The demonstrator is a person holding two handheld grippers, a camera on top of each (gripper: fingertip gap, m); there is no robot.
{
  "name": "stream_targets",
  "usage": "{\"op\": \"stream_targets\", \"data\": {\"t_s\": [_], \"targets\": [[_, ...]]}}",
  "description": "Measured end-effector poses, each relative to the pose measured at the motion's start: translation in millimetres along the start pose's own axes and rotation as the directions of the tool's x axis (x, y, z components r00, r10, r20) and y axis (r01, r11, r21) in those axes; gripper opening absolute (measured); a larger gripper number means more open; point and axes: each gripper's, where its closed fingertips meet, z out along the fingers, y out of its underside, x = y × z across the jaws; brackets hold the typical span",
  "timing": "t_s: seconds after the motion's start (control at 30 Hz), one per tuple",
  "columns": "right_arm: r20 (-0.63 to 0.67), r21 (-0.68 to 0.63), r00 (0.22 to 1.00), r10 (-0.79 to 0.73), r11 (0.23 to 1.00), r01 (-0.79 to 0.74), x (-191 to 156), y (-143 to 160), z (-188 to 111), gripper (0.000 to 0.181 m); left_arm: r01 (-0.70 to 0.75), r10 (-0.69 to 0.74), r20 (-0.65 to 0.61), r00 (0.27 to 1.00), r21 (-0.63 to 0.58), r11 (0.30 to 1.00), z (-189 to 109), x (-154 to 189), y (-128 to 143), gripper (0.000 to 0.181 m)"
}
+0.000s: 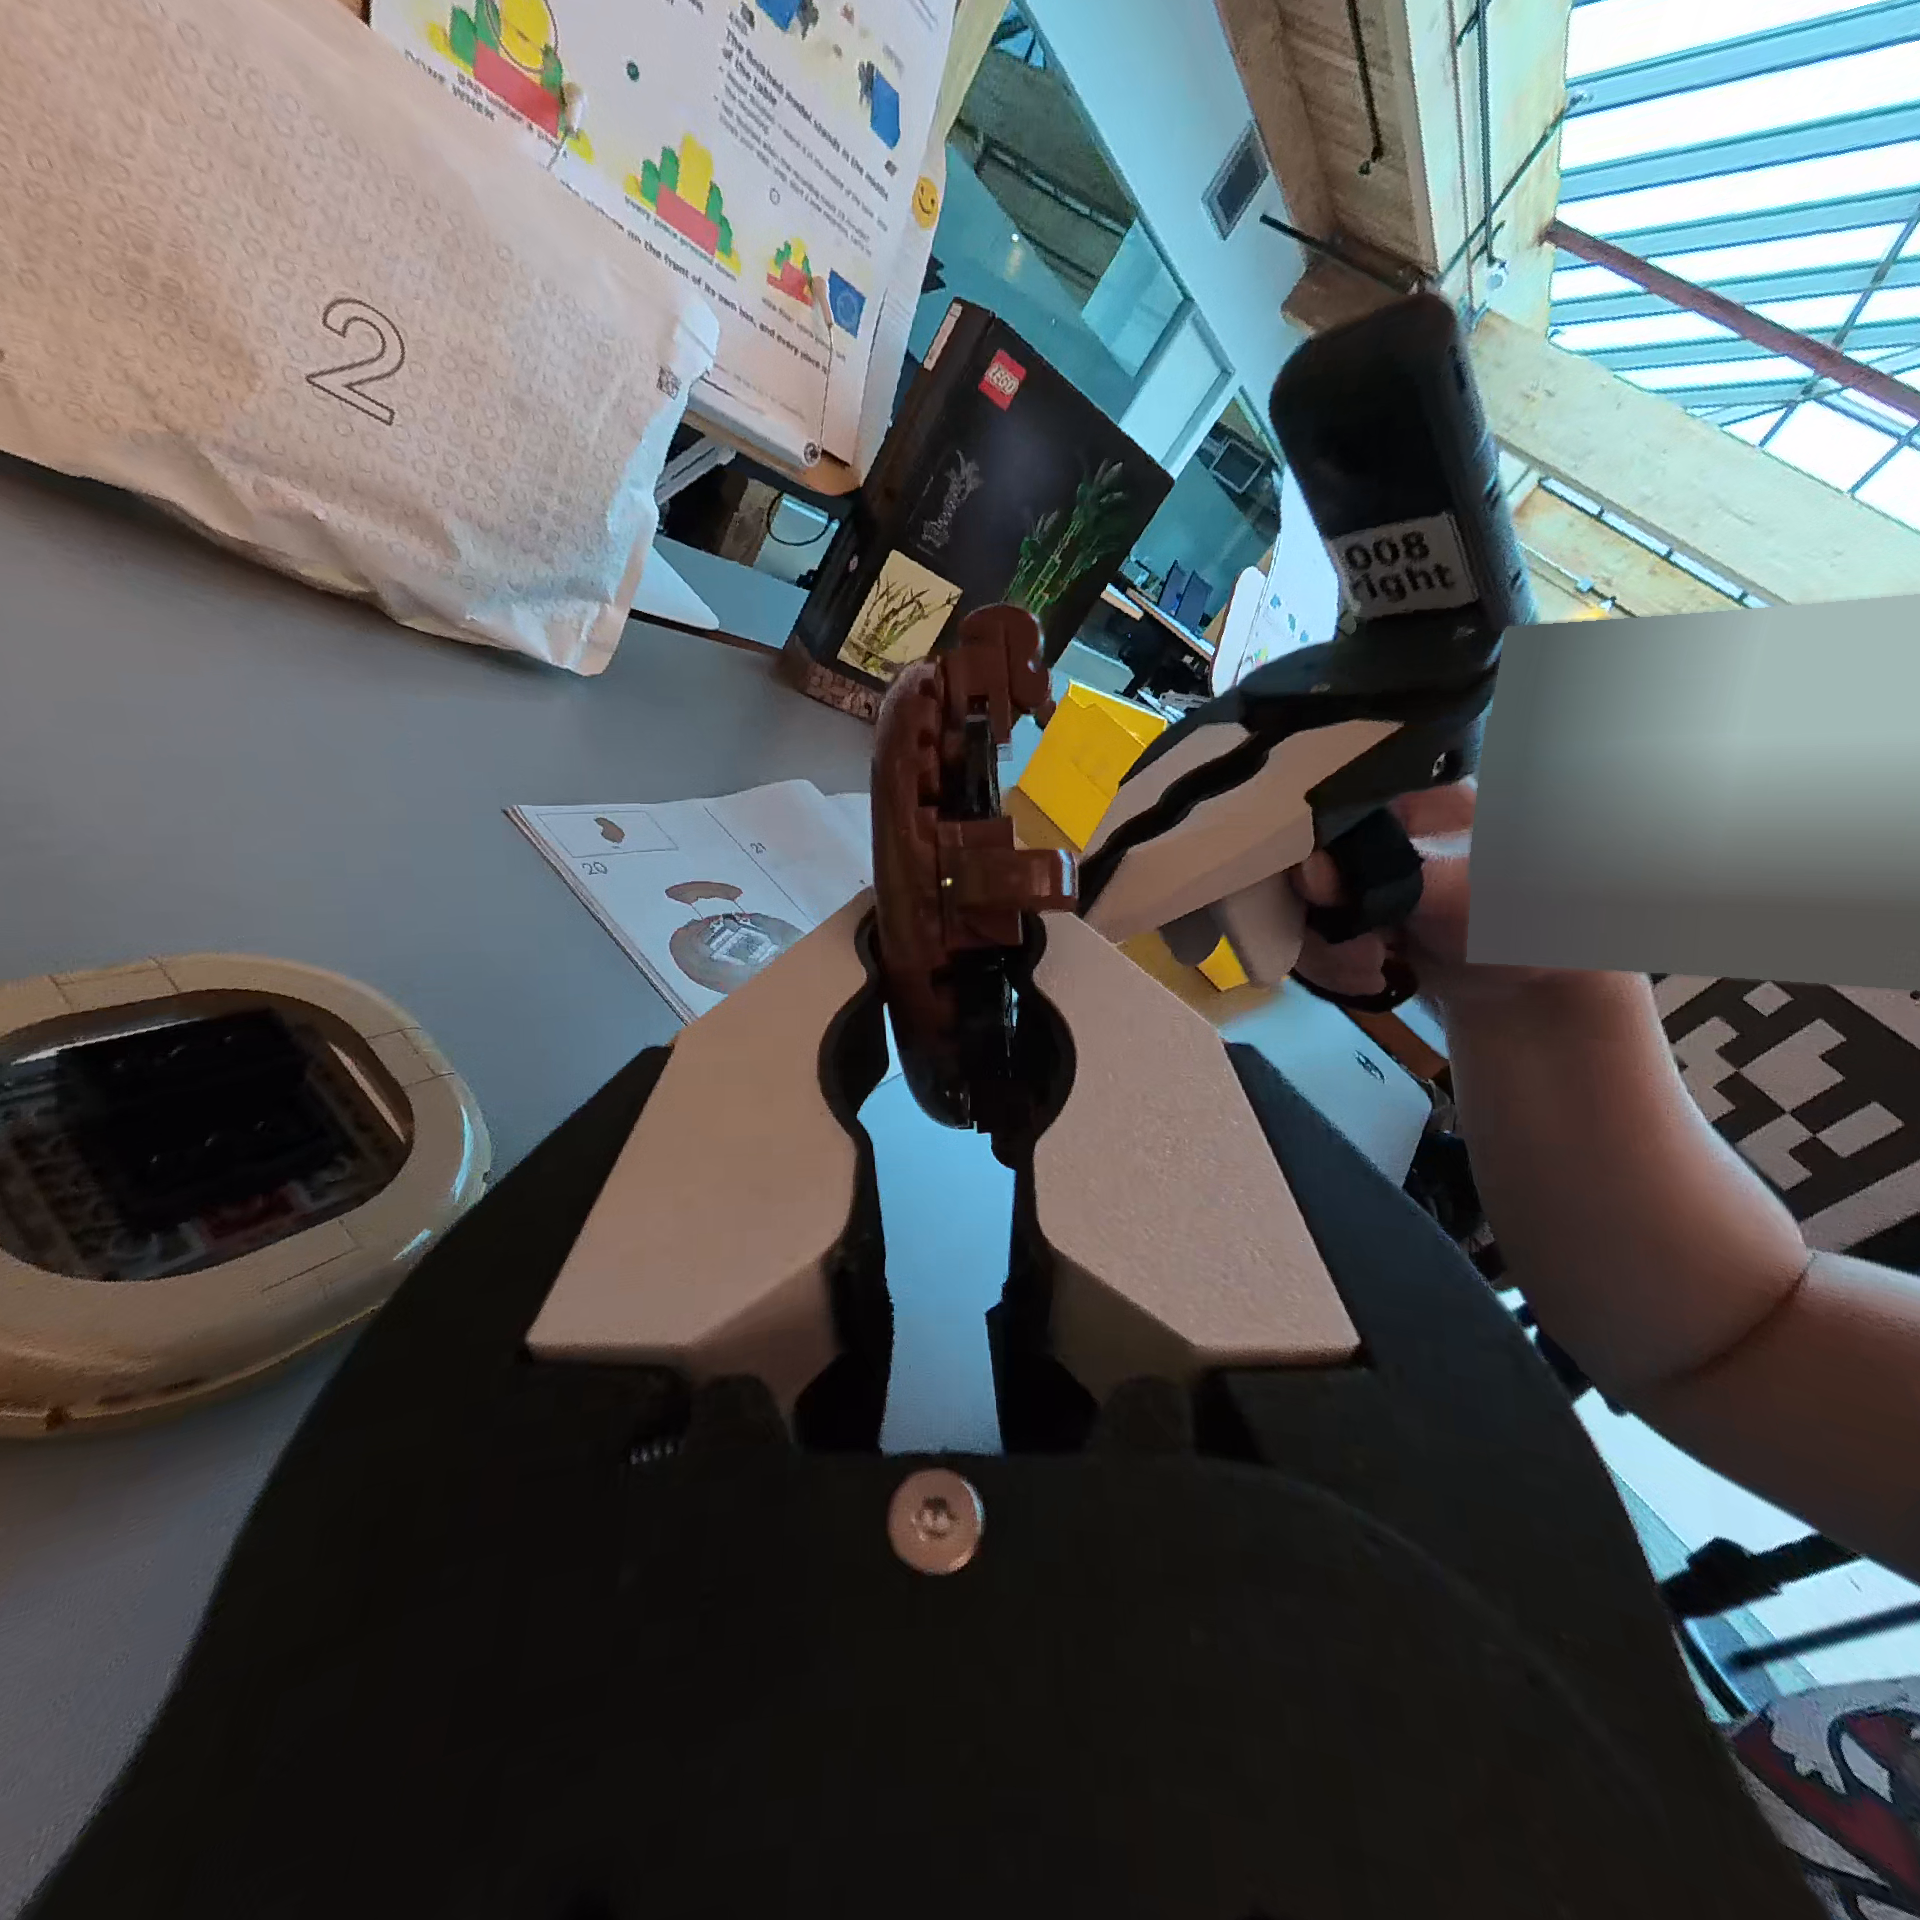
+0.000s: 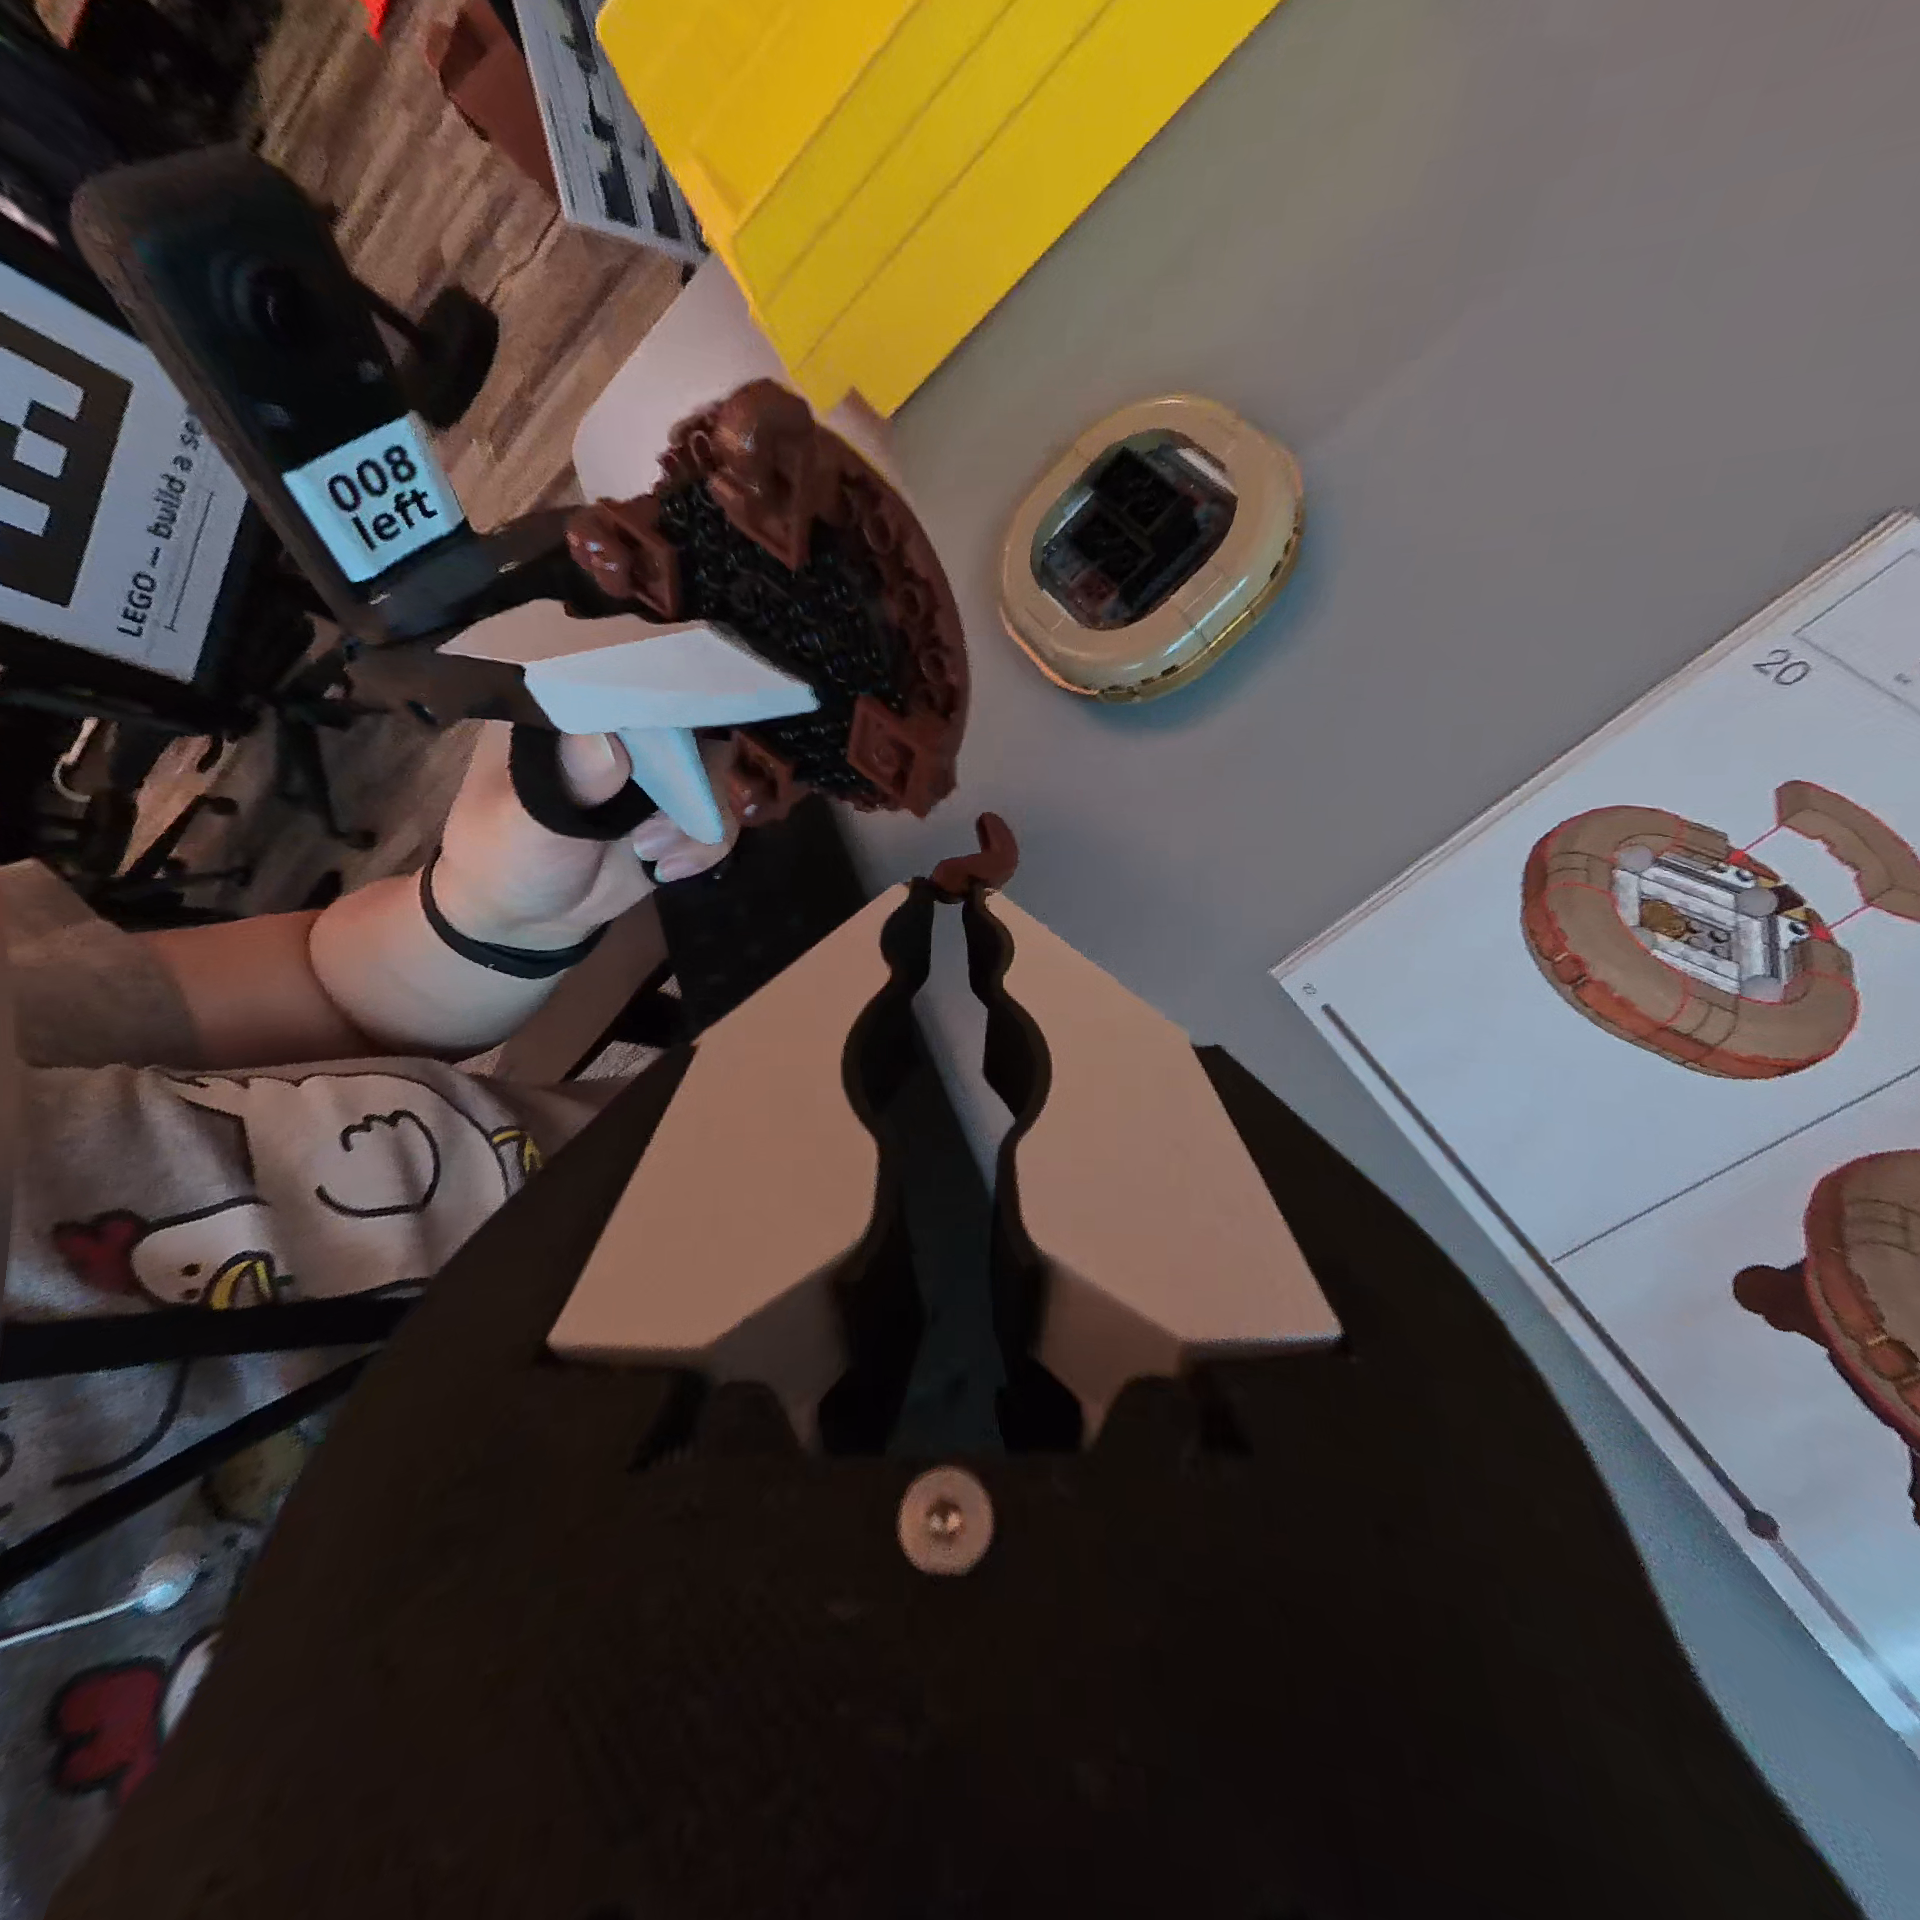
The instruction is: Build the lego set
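My left gripper (image 1: 951, 940) is shut on a brown and black oval lego assembly (image 1: 951, 831), held on edge above the grey table (image 1: 260, 779). The same assembly (image 2: 821, 603) shows in the right wrist view, clamped by the left gripper (image 2: 800, 696). My right gripper (image 2: 951, 883) is shut on a small brown curved piece (image 2: 982, 852) at its tips, just below the assembly. In the left wrist view the right gripper (image 1: 1091, 894) points at the assembly's right side. A tan oval lego ring base (image 1: 197, 1164) with a dark inside lies on the table; it also shows in the right wrist view (image 2: 1153, 551).
An open instruction booklet (image 1: 707, 883) (image 2: 1662, 1091) lies on the table. A yellow tray (image 2: 914, 177) (image 1: 1091, 769), a numbered paper bag (image 1: 312, 312), the black set box (image 1: 997, 499) and an instruction poster (image 1: 707, 156) stand behind. A person's arm (image 1: 1621, 1195) is at right. One gripper's finger ends stand about 5 cm off the other's.
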Motion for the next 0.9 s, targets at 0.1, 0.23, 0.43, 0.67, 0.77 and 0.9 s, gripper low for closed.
{"op": "stream_targets", "data": {"t_s": [0.1, 0.23, 0.43, 0.67, 0.77, 0.9], "targets": [[-0.024, -0.069, 1.000, -0.003, 0.998, 0.001, -2.1, -4.8, -3.4, 0.006, 0.030, -0.030, -0.005, 1.000, -0.013, 0.999, 3.4, 0.6, 2.1, 0.016], [-0.048, -0.197, 0.999, 0.006, 0.980, -0.015, -2.9, -5.6, -3.8, 0.006, 0.035, -0.035, -0.009, 0.999, -0.019, 0.999, 7.2, 2.7, 3.4, 0.016], [-0.077, -0.332, 0.997, 0.015, 0.942, -0.040, -1.7, -9.1, -5.5, 0.004, 0.048, -0.048, -0.008, 0.999, -0.024, 0.999, 10.4, 1.3, 1.4, 0.016], [-0.269, -0.527, 0.963, -0.016, 0.840, -0.133, 41.8, 42.2, -9.2, 0.004, 0.089, -0.089, 0.032, 0.996, -0.002, 0.996, -9.5, -19.5, -3.0, 0.016], [-0.340, -0.666, 0.931, -0.135, 0.734, -0.137, 54.6, 76.2, 4.7, 0.004, 0.096, -0.097, 0.066, 0.993, 0.015, 0.995, -23.2, -31.7, -7.9, 0.016], [-0.419, -0.778, 0.875, -0.243, 0.592, -0.209, 77.7, 104.3, 16.3, 0.005, 0.085, -0.090, 0.099, 0.991, 0.050, 0.995, -45.8, -37.7, -19.7, 0.016]]}}
